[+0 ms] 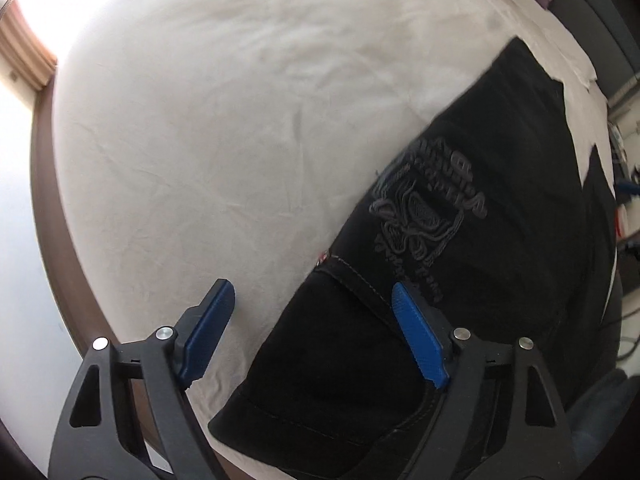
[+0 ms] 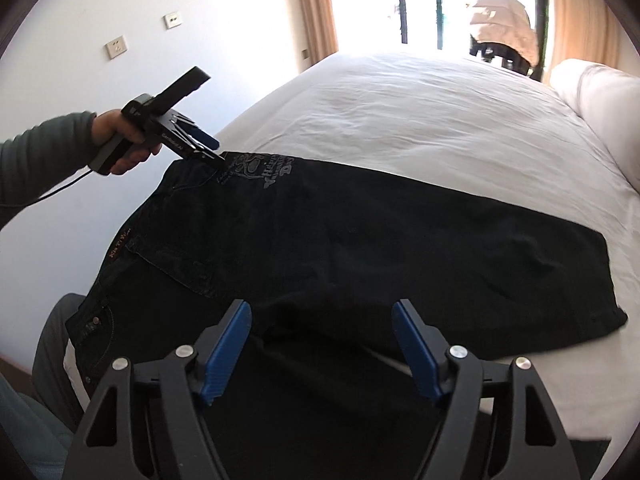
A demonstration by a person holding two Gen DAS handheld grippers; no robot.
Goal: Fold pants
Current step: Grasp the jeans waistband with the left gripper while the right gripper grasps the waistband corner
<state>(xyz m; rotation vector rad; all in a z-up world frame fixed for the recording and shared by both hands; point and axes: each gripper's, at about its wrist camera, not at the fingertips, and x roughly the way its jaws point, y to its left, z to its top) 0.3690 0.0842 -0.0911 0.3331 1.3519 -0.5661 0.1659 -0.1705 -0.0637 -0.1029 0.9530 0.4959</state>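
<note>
Black pants (image 1: 460, 240) with a grey embroidered print (image 1: 424, 216) lie flat on the white bed sheet (image 1: 220, 120). My left gripper (image 1: 313, 285) hovers open over the pants' waist corner, with one blue pad above the sheet and the other above the dark cloth. In the right wrist view the pants (image 2: 360, 240) stretch across the bed, and a hand holds the left gripper (image 2: 216, 150) at their far waist corner beside the print (image 2: 260, 168). My right gripper (image 2: 321, 304) stands open just above the near part of the pants, and its pads press on nothing.
A white pillow (image 2: 600, 92) lies at the bed's right end. The brown bed frame (image 1: 52, 216) rims the mattress. A bright balcony door with curtains (image 2: 316, 4) stands beyond the bed. The person's legs (image 2: 52, 340) are at the near left edge.
</note>
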